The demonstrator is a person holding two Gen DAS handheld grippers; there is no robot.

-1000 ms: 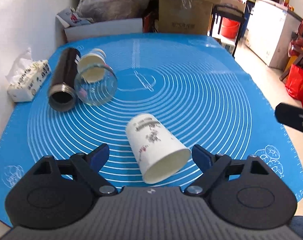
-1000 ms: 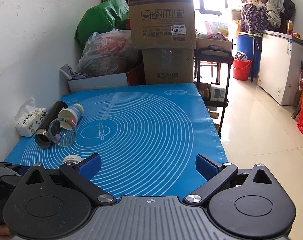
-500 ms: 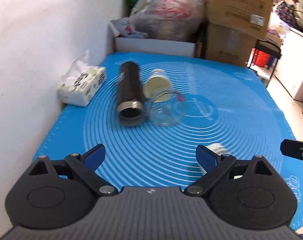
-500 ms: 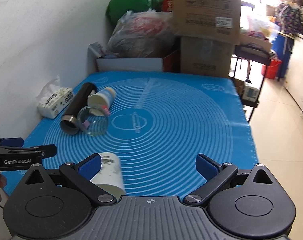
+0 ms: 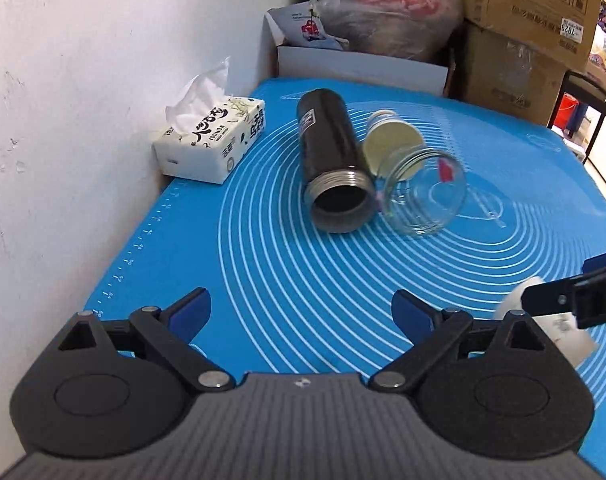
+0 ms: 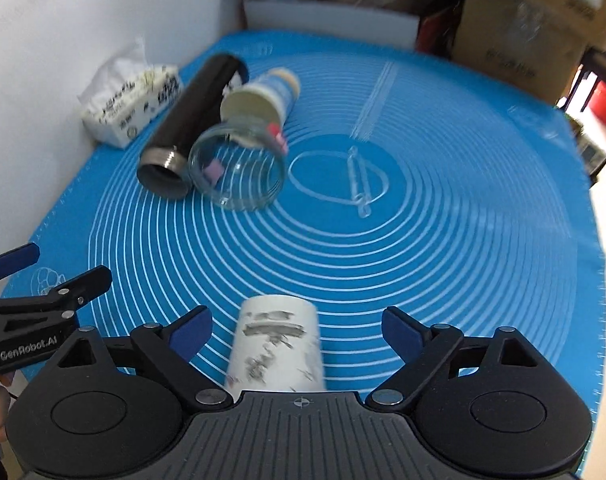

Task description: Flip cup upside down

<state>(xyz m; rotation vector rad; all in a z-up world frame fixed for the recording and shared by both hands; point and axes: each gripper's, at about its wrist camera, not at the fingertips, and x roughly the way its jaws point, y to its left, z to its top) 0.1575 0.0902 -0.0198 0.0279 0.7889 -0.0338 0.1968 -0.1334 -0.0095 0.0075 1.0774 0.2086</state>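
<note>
A white paper cup with grey print lies on its side on the blue mat, its base pointing away from me. My right gripper is open, its fingers either side of the cup without touching it. In the left wrist view the cup shows at the right edge, partly hidden by the right gripper's finger. My left gripper is open and empty over the mat's front left; it also shows in the right wrist view.
A black flask, a clear glass jar and a cream-lidded bottle lie together at the mat's far left. A tissue pack sits against the wall. Cardboard boxes and bags stand behind the table.
My left gripper has swung left, away from the cup. My right gripper has moved in and down over the cup, which now lies between its fingers.
</note>
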